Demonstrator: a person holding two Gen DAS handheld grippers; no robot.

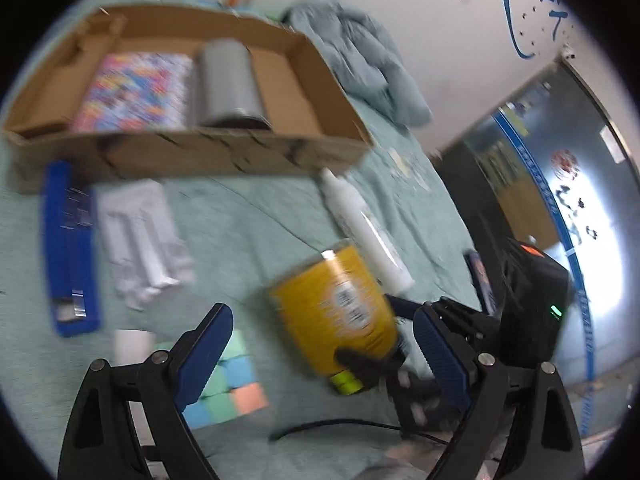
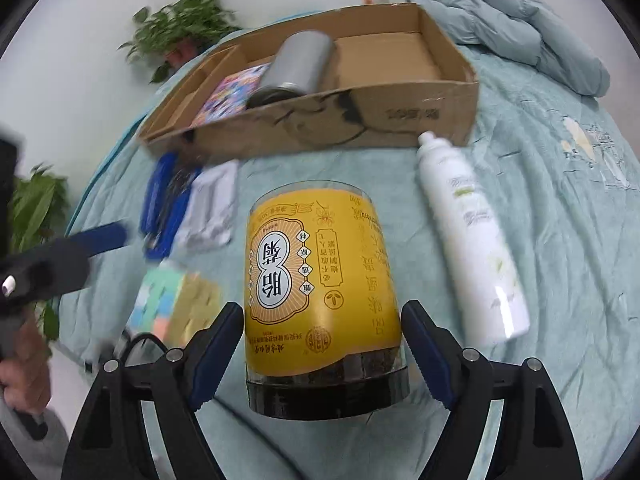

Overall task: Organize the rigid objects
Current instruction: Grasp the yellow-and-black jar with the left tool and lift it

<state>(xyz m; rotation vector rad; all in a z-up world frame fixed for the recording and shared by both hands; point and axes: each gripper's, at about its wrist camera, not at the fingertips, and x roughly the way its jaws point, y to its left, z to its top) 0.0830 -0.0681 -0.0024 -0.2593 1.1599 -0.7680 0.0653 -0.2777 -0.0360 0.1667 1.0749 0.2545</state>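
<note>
A clear jar with a yellow label and black lid [image 2: 324, 292] lies on the pale green bedcover, lid toward my right gripper [image 2: 322, 308]. That gripper's fingers stand on either side of the jar's body, a sliver off its sides, so it is open. From the left wrist view the same jar [image 1: 336, 312] shows tilted, the right gripper [image 1: 380, 336] around its lid end. My left gripper [image 1: 324, 314] is open and holds nothing, above a block of pastel foam cubes [image 1: 228, 384]. A cardboard box [image 1: 224, 152] holds a steel tumbler [image 1: 230, 80] on its side and a colourful book [image 1: 136, 88].
A white spray bottle [image 2: 468, 240] lies right of the jar. A blue stapler-like thing [image 1: 68, 248] and a white folded packet [image 1: 140, 236] lie before the box. A grey-blue jacket [image 2: 512, 28] is bunched at the back right. Potted plants [image 2: 180, 28] stand beyond the bed.
</note>
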